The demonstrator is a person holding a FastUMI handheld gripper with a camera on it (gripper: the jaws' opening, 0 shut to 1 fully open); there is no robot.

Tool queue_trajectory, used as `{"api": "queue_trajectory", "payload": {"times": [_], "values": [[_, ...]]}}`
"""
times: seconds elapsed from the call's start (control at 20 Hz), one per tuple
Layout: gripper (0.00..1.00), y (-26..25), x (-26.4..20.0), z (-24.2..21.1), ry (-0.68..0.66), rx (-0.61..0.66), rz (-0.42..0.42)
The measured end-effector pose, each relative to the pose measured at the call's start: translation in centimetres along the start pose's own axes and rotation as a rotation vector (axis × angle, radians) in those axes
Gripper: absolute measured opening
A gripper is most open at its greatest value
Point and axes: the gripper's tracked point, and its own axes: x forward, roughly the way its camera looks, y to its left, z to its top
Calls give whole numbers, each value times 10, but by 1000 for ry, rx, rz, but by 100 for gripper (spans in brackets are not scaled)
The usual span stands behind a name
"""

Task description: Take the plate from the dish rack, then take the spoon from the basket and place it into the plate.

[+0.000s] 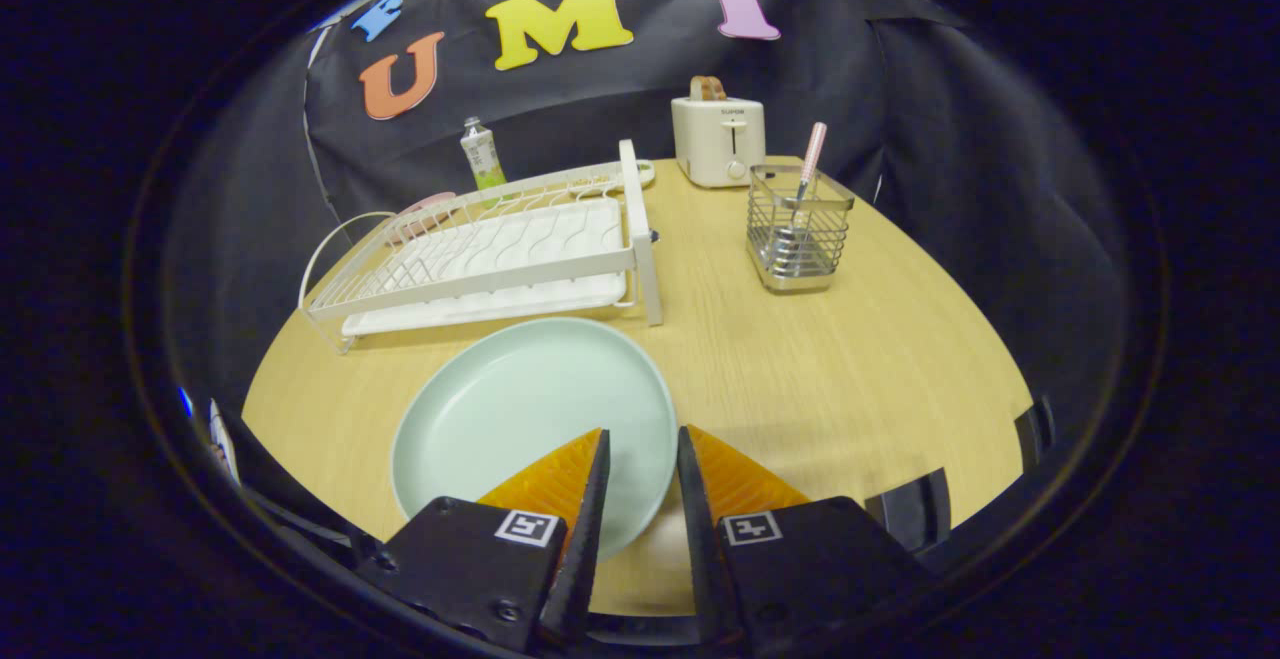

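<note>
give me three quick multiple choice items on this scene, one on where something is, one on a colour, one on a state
1. Where is the spoon?
A. on the plate
B. upright in the wire basket
C. in the dish rack

2. What colour is the plate?
A. pale green
B. red
C. black

3. What state is the gripper in?
A. shut on the spoon
C. shut on the toaster
B. open, holding nothing

Answers:
1 B: its handle sticks up out of the basket, beside the toaster.
2 A: the plate lying flat on the table, in front of the dish rack, is pale green.
3 B: a gap shows between the fingers, over the plate's near rim, pressing on nothing.
</note>
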Motion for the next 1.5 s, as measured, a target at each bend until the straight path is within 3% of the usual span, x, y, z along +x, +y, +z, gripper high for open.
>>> {"api": "queue_trajectory", "payload": {"times": [0.15,0.4,0.75,1.05,1.5], "values": [[64,-14,-5,21,-117,-55,-51],[94,-41,-6,72,-296,-106,-61],[99,-94,19,144,-389,-59,-77],[98,-143,61,200,-374,-30,-99],[98,-171,134,251,-262,58,-71]]}}
